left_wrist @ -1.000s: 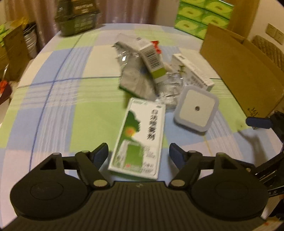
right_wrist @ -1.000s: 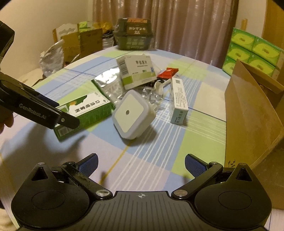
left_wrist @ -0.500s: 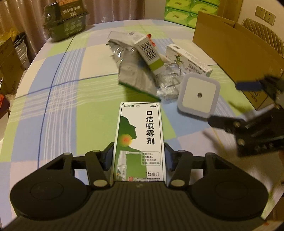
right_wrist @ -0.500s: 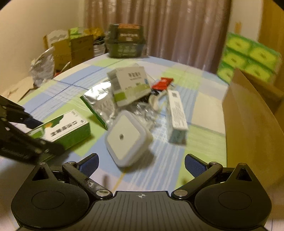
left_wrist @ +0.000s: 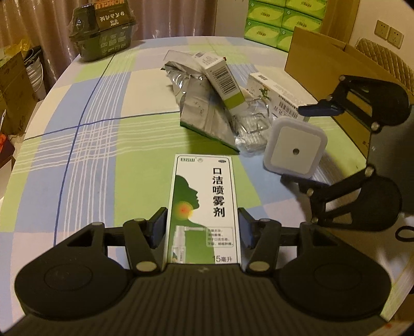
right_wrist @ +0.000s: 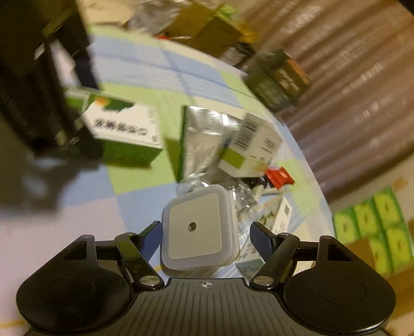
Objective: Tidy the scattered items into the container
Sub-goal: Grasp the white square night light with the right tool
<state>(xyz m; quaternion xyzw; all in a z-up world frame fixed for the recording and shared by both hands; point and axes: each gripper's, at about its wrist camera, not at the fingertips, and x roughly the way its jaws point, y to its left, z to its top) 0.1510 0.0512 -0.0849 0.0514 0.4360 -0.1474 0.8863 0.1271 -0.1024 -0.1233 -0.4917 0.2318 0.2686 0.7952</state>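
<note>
L hand-held gripper (left_wrist: 201, 227) clamps green-white spray box (left_wrist: 203, 206) on checked desk (left_wrist: 85, 144) | R hand-held gripper (right_wrist: 204, 237) straddles white square night light (right_wrist: 198, 227), pads not touching | cardboard box (left_wrist: 318, 62) at right

A checked cloth of green, blue and cream squares covers the round tabletop (left_wrist: 85, 134). At its far edge sits a dark green carton (left_wrist: 103, 31), with brown curtains (right_wrist: 362, 77) hanging behind. Stacked green tissue packs (left_wrist: 271, 23) stand near a wall socket (left_wrist: 389, 33) and a quilted chair back (left_wrist: 383, 55).
</note>
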